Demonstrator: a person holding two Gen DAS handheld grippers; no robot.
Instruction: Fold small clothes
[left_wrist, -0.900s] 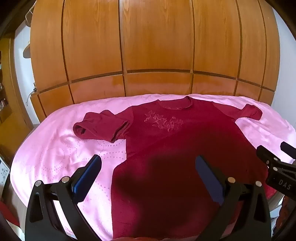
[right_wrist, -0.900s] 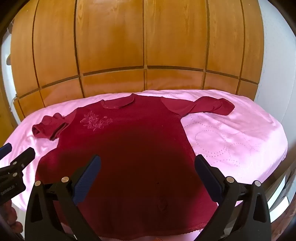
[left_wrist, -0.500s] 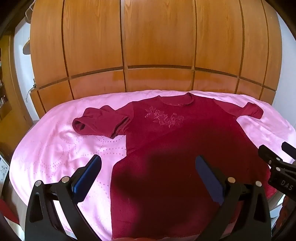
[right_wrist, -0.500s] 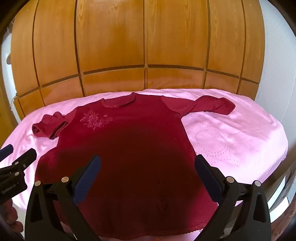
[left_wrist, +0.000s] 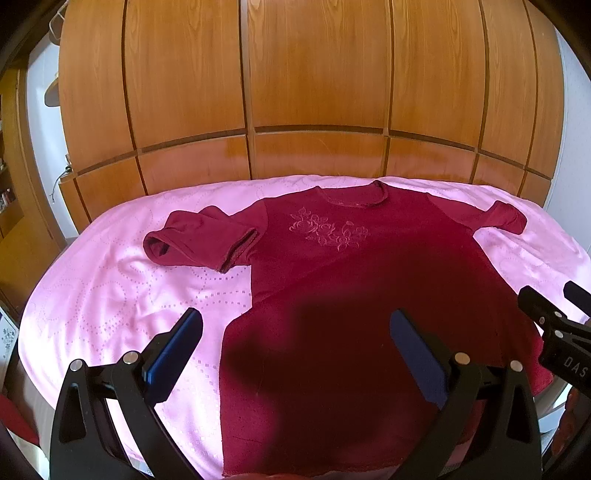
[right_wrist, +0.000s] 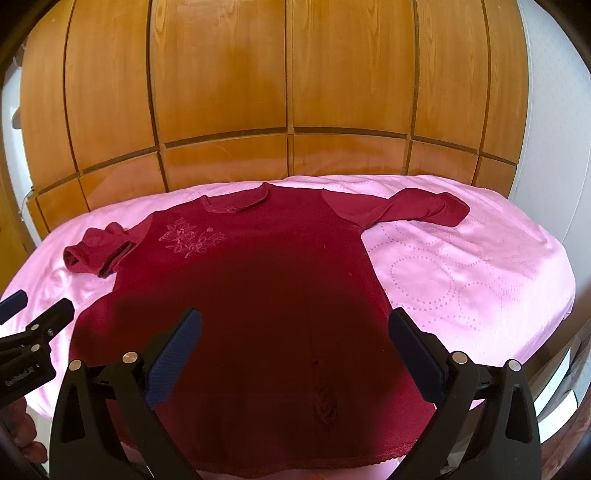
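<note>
The dark red top (left_wrist: 351, 295) lies flat on the pink bedcover (left_wrist: 122, 295), its long axis going away from both grippers, neck far. The left gripper (left_wrist: 295, 343) and the right gripper (right_wrist: 295, 343) hang over the near hem, jaws wide and empty, about equally near

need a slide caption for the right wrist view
Open right gripper above a dark red top spread flat on a pink bedspread.
</note>
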